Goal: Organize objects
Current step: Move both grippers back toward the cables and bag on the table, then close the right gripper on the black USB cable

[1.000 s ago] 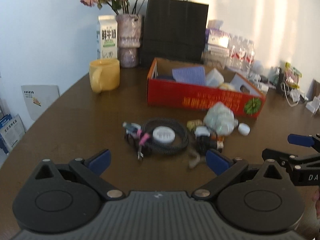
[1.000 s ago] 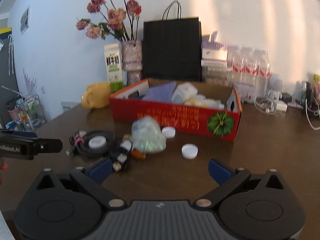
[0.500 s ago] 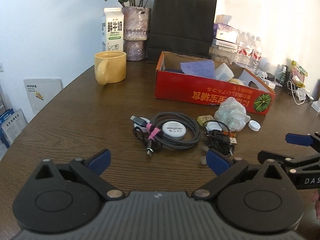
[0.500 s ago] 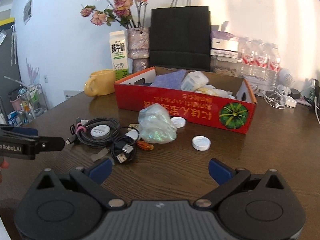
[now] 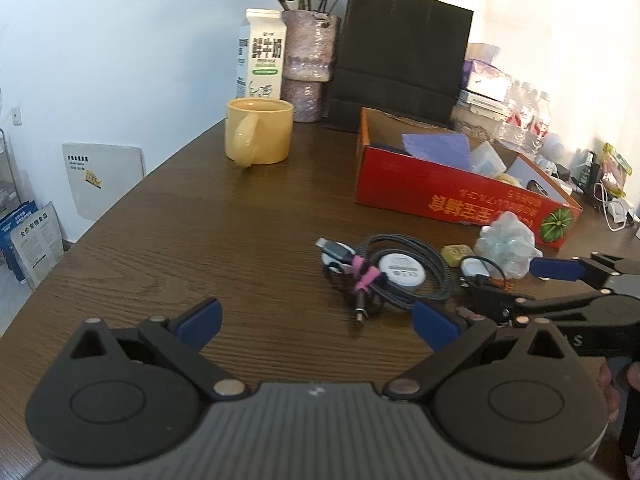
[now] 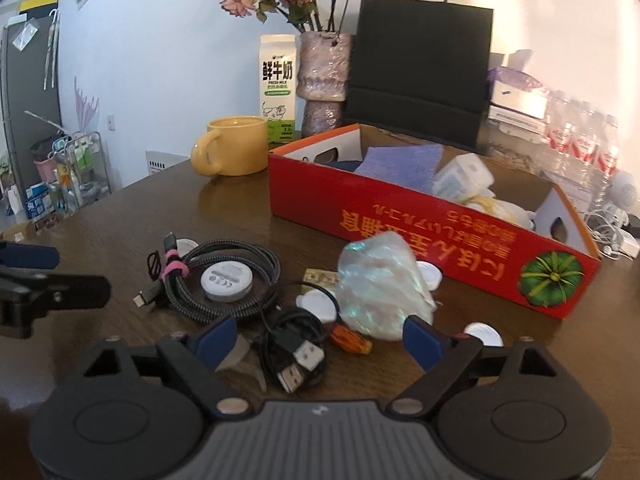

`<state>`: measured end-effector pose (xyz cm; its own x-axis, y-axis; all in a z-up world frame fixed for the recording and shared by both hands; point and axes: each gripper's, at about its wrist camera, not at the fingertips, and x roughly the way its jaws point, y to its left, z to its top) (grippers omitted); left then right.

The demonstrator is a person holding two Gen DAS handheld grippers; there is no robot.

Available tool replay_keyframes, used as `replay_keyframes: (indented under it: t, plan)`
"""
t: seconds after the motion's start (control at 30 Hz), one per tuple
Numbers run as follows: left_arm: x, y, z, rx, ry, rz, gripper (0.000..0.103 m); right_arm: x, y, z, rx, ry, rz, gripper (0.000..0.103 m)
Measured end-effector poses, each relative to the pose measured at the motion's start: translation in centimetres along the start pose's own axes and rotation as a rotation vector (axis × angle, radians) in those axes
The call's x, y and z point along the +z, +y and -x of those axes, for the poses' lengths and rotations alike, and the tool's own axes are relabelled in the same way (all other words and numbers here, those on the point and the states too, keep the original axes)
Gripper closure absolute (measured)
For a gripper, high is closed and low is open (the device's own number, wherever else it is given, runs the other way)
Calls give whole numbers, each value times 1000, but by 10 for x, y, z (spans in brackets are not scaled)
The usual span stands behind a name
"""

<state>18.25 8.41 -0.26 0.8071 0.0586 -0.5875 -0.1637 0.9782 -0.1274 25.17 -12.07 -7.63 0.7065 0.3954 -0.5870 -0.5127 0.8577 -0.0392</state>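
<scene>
A black USB cable lies bunched on the table between the fingers of my right gripper. Its jaws are closing and the pads stand clear of the cable. Just beyond lie a crumpled clear plastic bag, a small orange item and white caps. A braided cable coil around a white round puck sits to the left. The red cardboard box stands behind, holding a purple cloth and white items. My left gripper is open and empty over bare table, short of the coil.
A yellow mug, a milk carton, a vase of flowers and a black paper bag stand along the back. Water bottles and white chargers crowd the far right. The table edge curves away at left.
Both grippers have moved forward and down toward the pile. The right one now straddles the black USB cable and its jaws have narrowed a little.
</scene>
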Motion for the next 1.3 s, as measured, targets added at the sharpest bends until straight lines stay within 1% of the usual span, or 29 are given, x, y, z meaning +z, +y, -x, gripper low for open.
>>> replay_keyframes:
  t: [0.07, 0.13, 0.2, 0.23, 0.27, 0.3, 0.37, 0.5, 0.67, 1.03, 1.3]
  plan:
    - [0, 5, -2, 3, 4, 9, 0, 3, 1, -8, 4, 9, 2, 17]
    - [0, 8, -5, 5, 9, 16, 0, 5, 1, -16, 13, 18, -9, 20]
    - [0, 11, -7, 6, 13, 20, 0, 6, -1, -21, 15, 20, -25, 30]
    - [0, 12, -8, 5, 15, 22, 0, 5, -2, -23, 20, 18, -34, 31]
    - [0, 13, -9, 6, 15, 22, 0, 5, -4, -23, 29, 14, -42, 38]
    - [1, 13, -11, 6, 16, 23, 0, 4, -4, -24, 36, 14, -45, 48]
    - [1, 12, -13, 4, 18, 22, 0, 3, -5, -25, 51, 10, -45, 56]
    - [0, 8, -18, 2, 28, 16, 0, 1, -2, -20, 49, -20, -29, 59]
    - [-1, 2, -19, 7, 36, 2, 0, 0, -2, -13, 67, -54, -23, 61]
    - [0, -18, -18, 26, 38, -47, 0, -4, -26, 22, 73, -172, -107, 61]
    - [3, -40, -22, 21, 37, -104, 0, -11, -43, 36, 52, -211, -133, 61]
